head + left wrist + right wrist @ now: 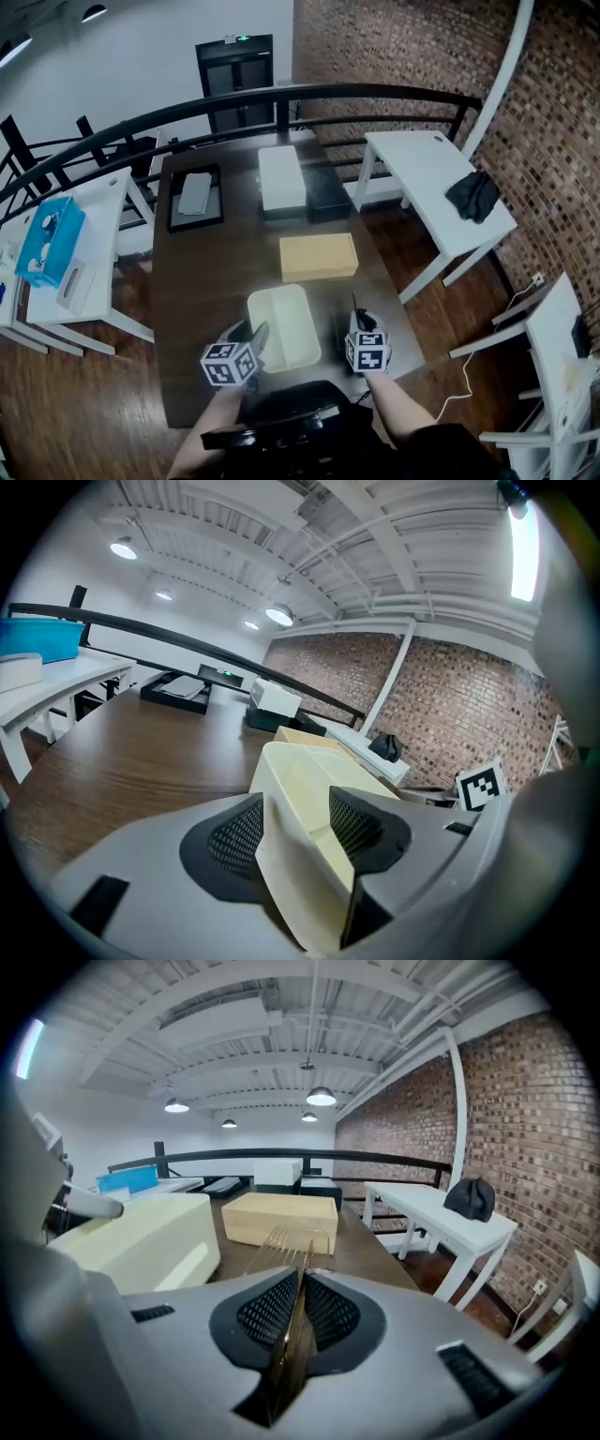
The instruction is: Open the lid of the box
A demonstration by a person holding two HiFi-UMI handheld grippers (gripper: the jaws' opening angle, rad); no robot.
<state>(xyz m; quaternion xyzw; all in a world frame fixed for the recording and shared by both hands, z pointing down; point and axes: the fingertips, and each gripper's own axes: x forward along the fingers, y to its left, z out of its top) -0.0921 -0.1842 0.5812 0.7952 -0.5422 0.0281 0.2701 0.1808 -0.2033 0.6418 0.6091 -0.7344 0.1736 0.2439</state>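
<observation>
A cream open plastic box [284,324] [314,785] sits low and central in the head view on the dark wooden surface [208,272]. The left gripper [255,331] [296,823] has its fingers clenched on the box's near wall. The right gripper [357,320] [298,1309], just right of the box, has its fingers pinched on a thin translucent amber plastic sheet [284,1243].

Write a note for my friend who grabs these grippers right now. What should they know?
Left gripper: shut on the near wall of the cream box.
Right gripper: shut on a thin see-through lid, held on edge to the right of the box.
Where: the box stands on the dark table, close to you. A tan box lies beyond it.
Done: the lid looks off and the box is open on top.
Left: probably just set the lid down and let go.
</observation>
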